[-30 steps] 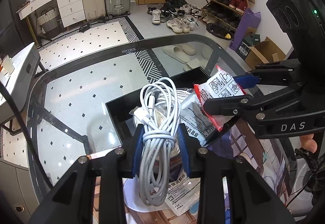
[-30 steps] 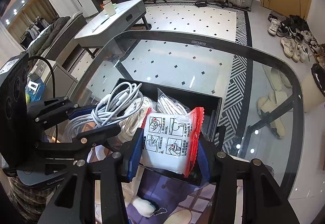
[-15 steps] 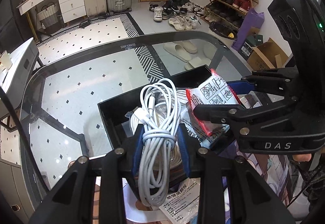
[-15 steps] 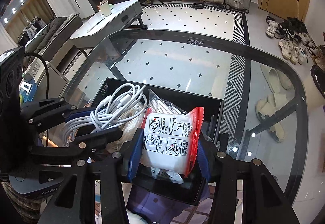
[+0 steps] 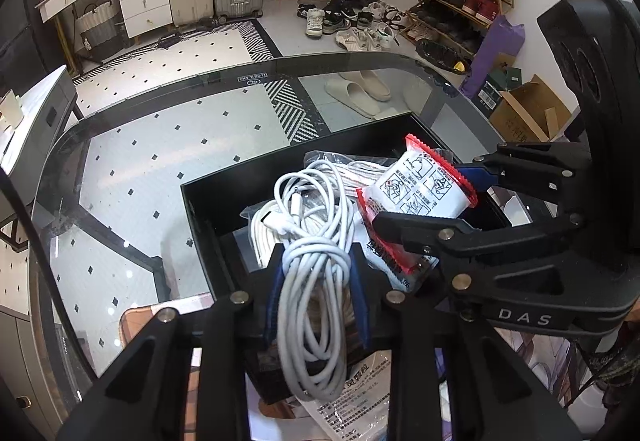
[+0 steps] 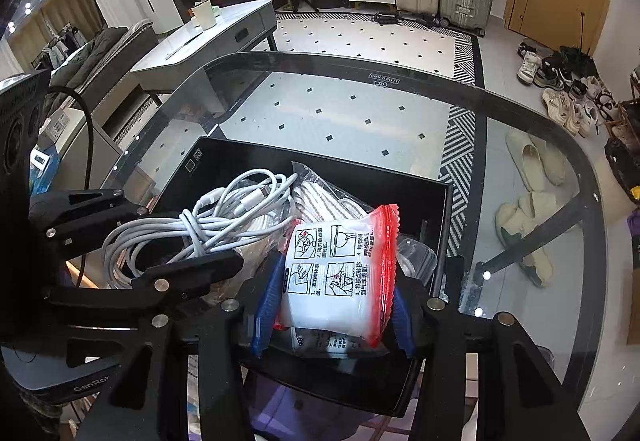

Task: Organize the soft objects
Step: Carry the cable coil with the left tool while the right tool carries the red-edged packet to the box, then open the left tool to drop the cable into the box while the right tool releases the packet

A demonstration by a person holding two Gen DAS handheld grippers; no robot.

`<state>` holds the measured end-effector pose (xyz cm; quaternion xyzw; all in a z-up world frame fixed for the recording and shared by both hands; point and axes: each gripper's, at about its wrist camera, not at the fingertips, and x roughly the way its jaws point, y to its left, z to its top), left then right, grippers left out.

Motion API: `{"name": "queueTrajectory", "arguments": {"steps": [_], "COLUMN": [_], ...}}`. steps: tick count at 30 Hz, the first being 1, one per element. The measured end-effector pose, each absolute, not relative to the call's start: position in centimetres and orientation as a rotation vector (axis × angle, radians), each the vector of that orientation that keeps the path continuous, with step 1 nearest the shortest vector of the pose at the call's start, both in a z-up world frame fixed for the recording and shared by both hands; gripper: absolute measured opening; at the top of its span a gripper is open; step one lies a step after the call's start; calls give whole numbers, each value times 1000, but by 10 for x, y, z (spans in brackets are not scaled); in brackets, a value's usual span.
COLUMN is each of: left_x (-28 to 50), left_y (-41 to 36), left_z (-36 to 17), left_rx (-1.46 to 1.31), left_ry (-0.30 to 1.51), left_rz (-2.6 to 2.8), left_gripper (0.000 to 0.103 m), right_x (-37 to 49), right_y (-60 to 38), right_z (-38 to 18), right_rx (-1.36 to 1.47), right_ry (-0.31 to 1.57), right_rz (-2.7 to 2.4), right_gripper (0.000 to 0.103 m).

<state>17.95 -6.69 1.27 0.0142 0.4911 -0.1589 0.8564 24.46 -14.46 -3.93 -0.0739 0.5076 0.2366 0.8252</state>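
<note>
From the left wrist, the left gripper [image 5: 316,289] squeezes a white cable bundle [image 5: 310,281] above the black box [image 5: 208,201]; the bundle runs long, straight away from the camera.

From the right wrist, the right gripper [image 6: 332,297] squeezes a red-edged packet [image 6: 340,277] standing upright over the box [image 6: 248,157].

Black box [image 6: 320,169] crowded with bagged goods [image 6: 320,197]; glass tabletop [image 6: 340,109] beyond far wall open.
</note>
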Motion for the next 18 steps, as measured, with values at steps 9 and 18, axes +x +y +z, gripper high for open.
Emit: {"name": "queueTrajectory", "arguments": {"steps": [9, 18], "left_x": [177, 175], "left_y": [-69, -67], "left_z": [9, 15], "left_rx": [33, 56], "left_ry": [1034, 1042], "left_rz": [-342, -327], "left_gripper": [27, 41], "right_x": [239, 239], "right_y": [-139, -143], "right_z": [-42, -39], "right_rx": [-196, -186], "right_ry": [1077, 1095], "right_rz": [495, 510], "right_gripper": [48, 51]}}
